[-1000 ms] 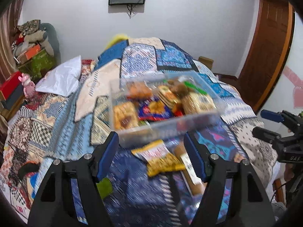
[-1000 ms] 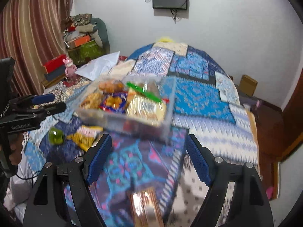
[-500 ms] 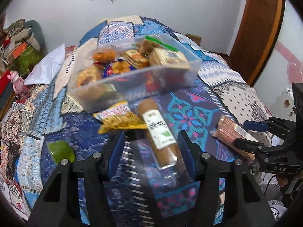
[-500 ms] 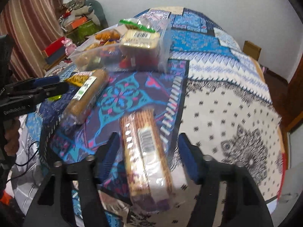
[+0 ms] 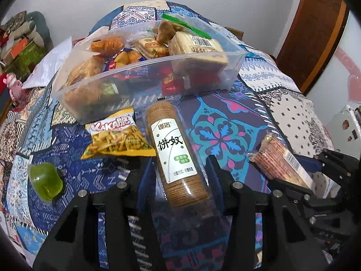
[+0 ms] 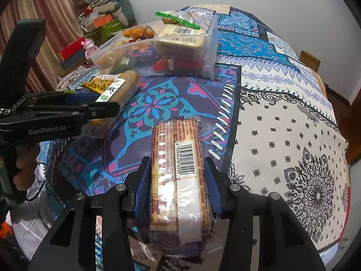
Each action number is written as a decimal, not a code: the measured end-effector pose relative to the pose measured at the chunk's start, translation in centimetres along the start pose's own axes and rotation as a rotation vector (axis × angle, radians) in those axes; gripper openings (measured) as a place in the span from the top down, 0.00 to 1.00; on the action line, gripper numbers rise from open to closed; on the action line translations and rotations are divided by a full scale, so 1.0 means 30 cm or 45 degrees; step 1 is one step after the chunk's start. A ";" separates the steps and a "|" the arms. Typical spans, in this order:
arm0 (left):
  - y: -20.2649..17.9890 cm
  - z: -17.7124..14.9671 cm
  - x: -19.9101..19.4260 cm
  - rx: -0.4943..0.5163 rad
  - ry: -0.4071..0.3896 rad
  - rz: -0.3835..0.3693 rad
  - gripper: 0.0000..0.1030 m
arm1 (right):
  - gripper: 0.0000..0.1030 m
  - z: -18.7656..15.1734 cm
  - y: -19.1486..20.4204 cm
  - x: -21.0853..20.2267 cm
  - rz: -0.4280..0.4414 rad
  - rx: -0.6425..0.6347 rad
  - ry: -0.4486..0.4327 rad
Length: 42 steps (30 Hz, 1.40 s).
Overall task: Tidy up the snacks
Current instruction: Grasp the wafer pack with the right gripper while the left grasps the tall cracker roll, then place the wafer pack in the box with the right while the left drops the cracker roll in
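left wrist view: on the patterned patchwork bedspread [image 5: 293,113] sits a clear plastic snack-filled tub [image 5: 146,76]. left gripper [image 5: 180,171] closing around the round biscuit tube [image 5: 178,155]; right gripper [image 6: 178,169] closing, pads against the rectangular barcoded cracker pack [image 6: 180,176].

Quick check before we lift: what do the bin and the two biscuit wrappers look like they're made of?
Bin: clear, slightly frosted plastic; the snacks show through its walls. Round biscuit roll: glossy clear film with a paper-looking label. Barcoded biscuit pack: shiny printed film; glare streaks suggest thin plastic.
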<state>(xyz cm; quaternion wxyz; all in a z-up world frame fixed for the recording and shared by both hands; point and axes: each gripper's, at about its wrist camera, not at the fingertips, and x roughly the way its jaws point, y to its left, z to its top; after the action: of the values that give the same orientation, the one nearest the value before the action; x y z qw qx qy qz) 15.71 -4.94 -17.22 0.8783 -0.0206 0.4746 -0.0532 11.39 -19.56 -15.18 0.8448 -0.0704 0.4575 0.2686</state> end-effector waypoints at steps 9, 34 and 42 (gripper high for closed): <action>-0.012 0.015 0.059 -0.017 -0.010 -0.010 0.66 | 0.58 0.018 -0.017 -0.016 0.011 0.063 -0.029; 0.137 0.169 -0.266 -0.107 -0.389 -0.048 0.66 | 0.59 0.347 0.049 -0.135 0.006 0.033 -0.306; 0.246 0.255 -0.198 -0.163 -0.391 0.009 0.66 | 0.59 0.476 0.066 -0.055 0.037 0.039 -0.327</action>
<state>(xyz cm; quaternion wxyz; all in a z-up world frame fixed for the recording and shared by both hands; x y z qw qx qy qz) 19.42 2.95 -8.73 0.9376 -0.0829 0.3374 -0.0160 20.15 -13.33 -5.41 0.8934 -0.0159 0.3507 0.2804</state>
